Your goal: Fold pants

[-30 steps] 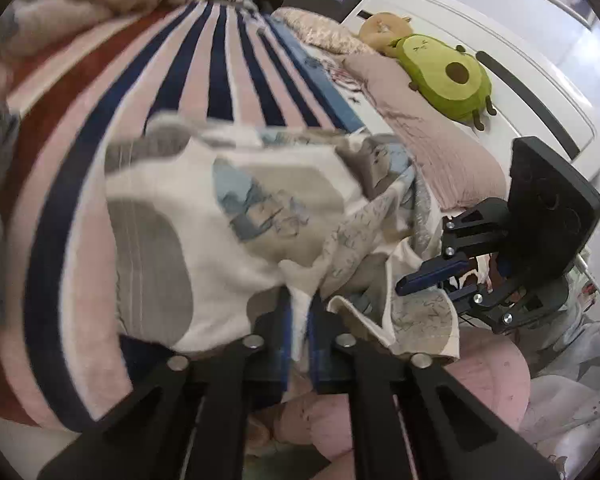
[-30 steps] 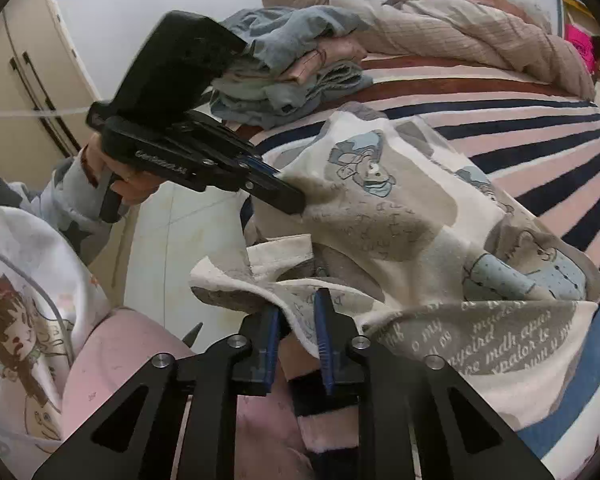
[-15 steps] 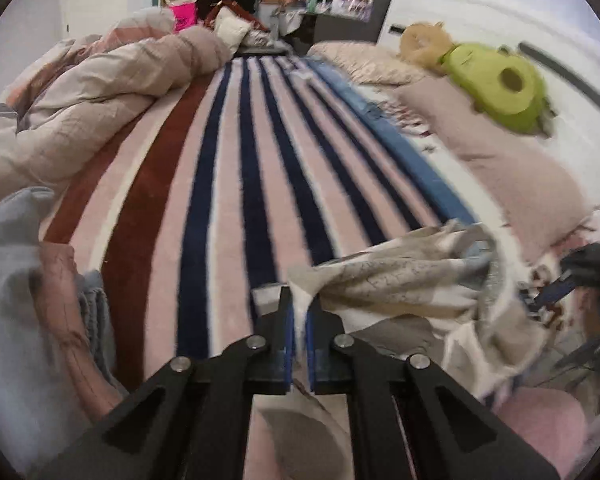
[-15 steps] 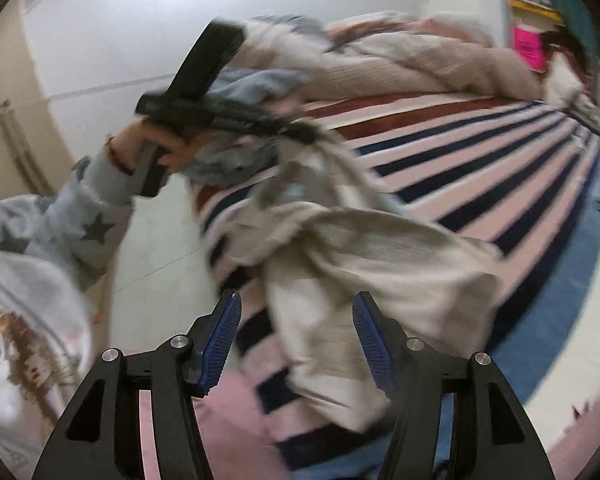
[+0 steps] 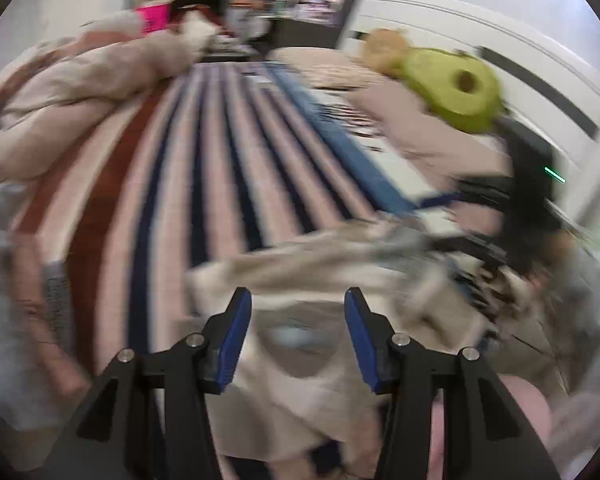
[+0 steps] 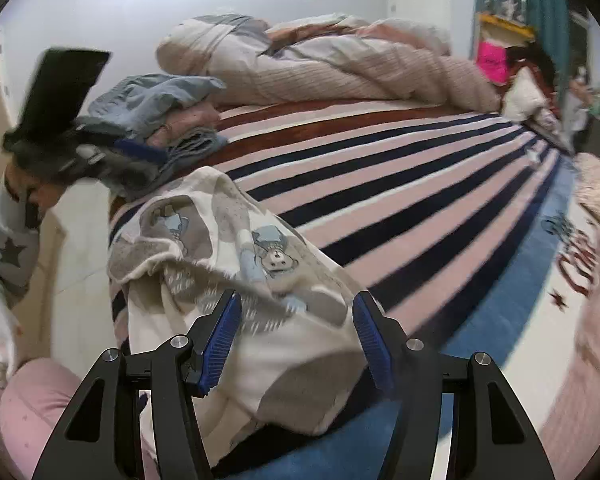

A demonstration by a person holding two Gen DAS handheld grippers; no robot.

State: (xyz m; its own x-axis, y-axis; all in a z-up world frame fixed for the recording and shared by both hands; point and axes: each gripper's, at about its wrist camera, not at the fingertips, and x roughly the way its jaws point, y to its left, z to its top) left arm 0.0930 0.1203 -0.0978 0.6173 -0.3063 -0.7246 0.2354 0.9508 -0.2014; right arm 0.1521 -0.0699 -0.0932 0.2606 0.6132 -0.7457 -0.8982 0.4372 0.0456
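**Q:** What changed from a second ago?

**A:** Both grippers have let go of the pants. A second ago each pinched a fold of the cloth. Now the right gripper (image 6: 296,334) has its jaws spread with nothing pressed between them. The left gripper (image 5: 298,332) has its jaws opening, and its blue pads do not touch the cloth below them. Both views now show much more of the bed than before.

**Q:** What do the pants look like, and where are they?

**A:** The pants (image 6: 236,272) are cream with grey patches and small blue-clad bear figures. They lie crumpled at the near edge of the bed (image 6: 400,200), partly hanging over it, under both grippers.

**Q:** And the surroundings?

**A:** The bed has a blanket striped in pink, navy and dark red, with a blue border. A bundled duvet (image 6: 332,68) lies along the far side. A pile of folded clothes (image 6: 168,116) sits near the left gripper. An avocado plush (image 5: 456,92) rests by the white headboard (image 5: 520,60). The left view is blurred.
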